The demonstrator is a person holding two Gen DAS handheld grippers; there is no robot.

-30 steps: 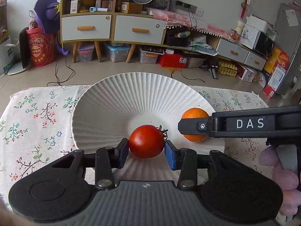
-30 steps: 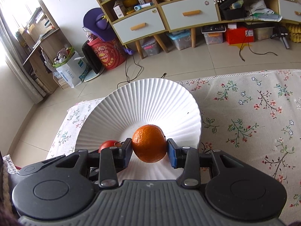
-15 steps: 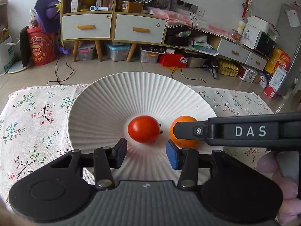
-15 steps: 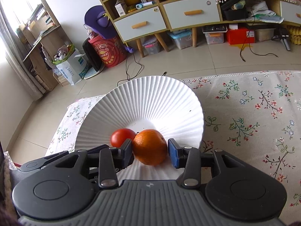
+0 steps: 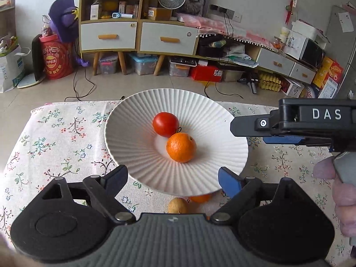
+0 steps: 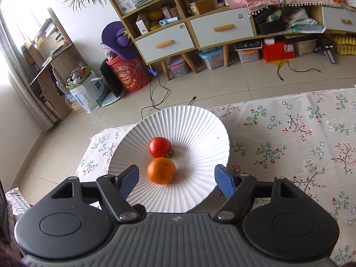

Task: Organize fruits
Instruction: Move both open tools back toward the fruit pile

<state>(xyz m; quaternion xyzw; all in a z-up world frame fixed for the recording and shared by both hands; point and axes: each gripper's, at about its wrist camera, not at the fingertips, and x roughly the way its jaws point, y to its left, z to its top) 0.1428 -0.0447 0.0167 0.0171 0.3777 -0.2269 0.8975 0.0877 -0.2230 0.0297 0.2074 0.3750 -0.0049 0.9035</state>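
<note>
A red tomato (image 5: 165, 124) and an orange (image 5: 181, 147) lie side by side in a white ribbed plate (image 5: 138, 113) on the flowered tablecloth. The right wrist view shows the same tomato (image 6: 159, 147), orange (image 6: 161, 170) and plate (image 6: 200, 129). My left gripper (image 5: 172, 181) is open and empty, above the plate's near rim. My right gripper (image 6: 176, 181) is open and empty, just short of the orange; it also enters the left wrist view from the right (image 5: 278, 131). A small brown fruit (image 5: 177, 205) and another orange fruit (image 5: 200, 198) lie under the plate's near edge.
The flowered tablecloth (image 6: 289, 133) stretches to the right of the plate. The table's far edge (image 5: 73, 103) lies just behind the plate, with tiled floor and shelving (image 5: 138, 29) beyond.
Both grippers opened and let go of the tomato and the orange in the plate. Both then drew back and up from the plate.
</note>
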